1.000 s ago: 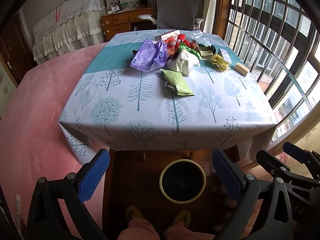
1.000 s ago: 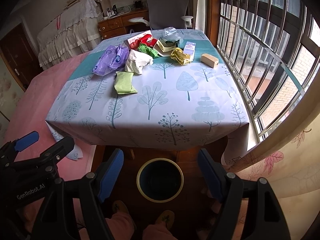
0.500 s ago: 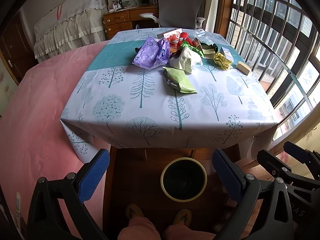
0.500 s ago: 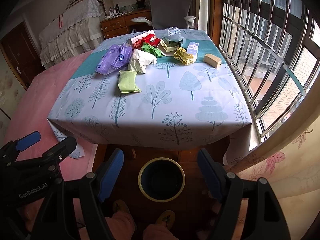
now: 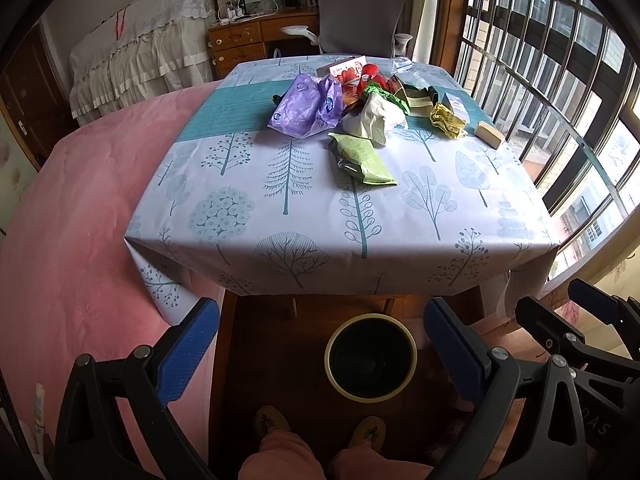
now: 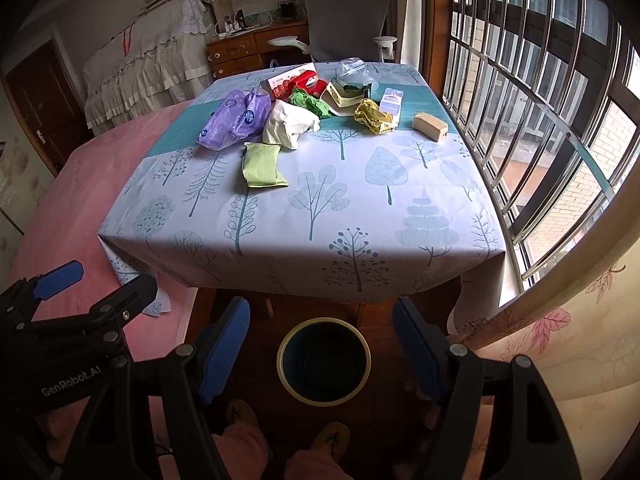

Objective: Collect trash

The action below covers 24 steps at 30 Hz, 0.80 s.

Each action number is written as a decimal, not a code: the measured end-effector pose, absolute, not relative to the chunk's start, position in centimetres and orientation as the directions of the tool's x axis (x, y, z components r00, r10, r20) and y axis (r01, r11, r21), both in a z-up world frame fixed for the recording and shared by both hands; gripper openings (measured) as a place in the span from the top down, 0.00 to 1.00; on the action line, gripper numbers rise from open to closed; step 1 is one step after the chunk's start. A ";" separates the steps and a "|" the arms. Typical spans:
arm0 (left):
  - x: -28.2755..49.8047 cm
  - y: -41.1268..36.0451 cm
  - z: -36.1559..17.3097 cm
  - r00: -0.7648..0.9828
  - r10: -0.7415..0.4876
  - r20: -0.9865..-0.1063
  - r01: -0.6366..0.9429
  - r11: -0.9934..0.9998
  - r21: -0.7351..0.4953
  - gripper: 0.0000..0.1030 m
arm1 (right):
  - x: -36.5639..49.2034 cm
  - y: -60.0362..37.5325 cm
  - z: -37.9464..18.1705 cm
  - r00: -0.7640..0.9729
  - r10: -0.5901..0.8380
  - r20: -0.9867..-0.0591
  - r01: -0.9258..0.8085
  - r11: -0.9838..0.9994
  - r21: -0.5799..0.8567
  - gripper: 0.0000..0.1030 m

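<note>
Drifted slightly nearer the tabletop (image 5: 280, 216); left gripper (image 5: 320, 344) and right gripper (image 6: 320, 344), jaws wide and empty. Wrappers (image 6: 262, 165) uncollected at far end, bin (image 6: 323, 360) on floor below.

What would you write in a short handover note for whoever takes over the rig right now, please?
Left gripper: jaws open, holding nothing. Right gripper: same.
Both hang low at the near table edge, above the bin on the floor, which looks empty.
All trash lies on the table's far half: purple bag, green packet nearest, white wrapper, yellow wrapper, more behind.
Done: nothing collected. Left: everything.
</note>
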<state>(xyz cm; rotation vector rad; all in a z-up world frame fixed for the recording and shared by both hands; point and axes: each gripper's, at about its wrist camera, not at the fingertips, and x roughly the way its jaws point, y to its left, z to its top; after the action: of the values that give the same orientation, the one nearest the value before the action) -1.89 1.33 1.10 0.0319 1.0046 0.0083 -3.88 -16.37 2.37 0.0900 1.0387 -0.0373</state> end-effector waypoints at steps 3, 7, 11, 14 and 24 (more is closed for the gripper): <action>-1.8 1.2 1.2 0.538 0.028 -0.842 0.008 0.999 0.038 0.02 | -3.9 -16.4 2.4 0.507 0.014 -0.862 0.073 0.996 0.059 0.28; -1.8 1.2 1.6 0.547 0.040 -0.836 0.009 0.999 0.054 0.02 | -3.8 -16.3 2.5 0.512 0.015 -0.859 0.072 0.996 0.060 0.28; -1.5 1.0 1.7 0.550 0.058 -0.833 0.011 0.997 0.076 0.03 | -3.3 -16.3 2.8 0.518 0.022 -0.855 0.066 0.996 0.066 0.28; -1.1 0.9 1.9 0.546 0.066 -0.835 0.013 0.996 0.087 0.03 | -3.0 -16.5 3.0 0.519 0.031 -0.854 0.063 0.995 0.074 0.28; 0.5 2.2 2.9 0.540 0.089 -0.837 -0.006 0.995 0.102 0.04 | -0.8 -16.0 3.2 0.529 0.079 -0.845 0.035 0.993 0.115 0.28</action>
<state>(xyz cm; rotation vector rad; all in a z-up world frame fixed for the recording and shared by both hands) 0.51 2.15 2.86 0.0909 0.9996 0.0564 -0.85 -15.98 3.17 0.1225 1.0133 0.0265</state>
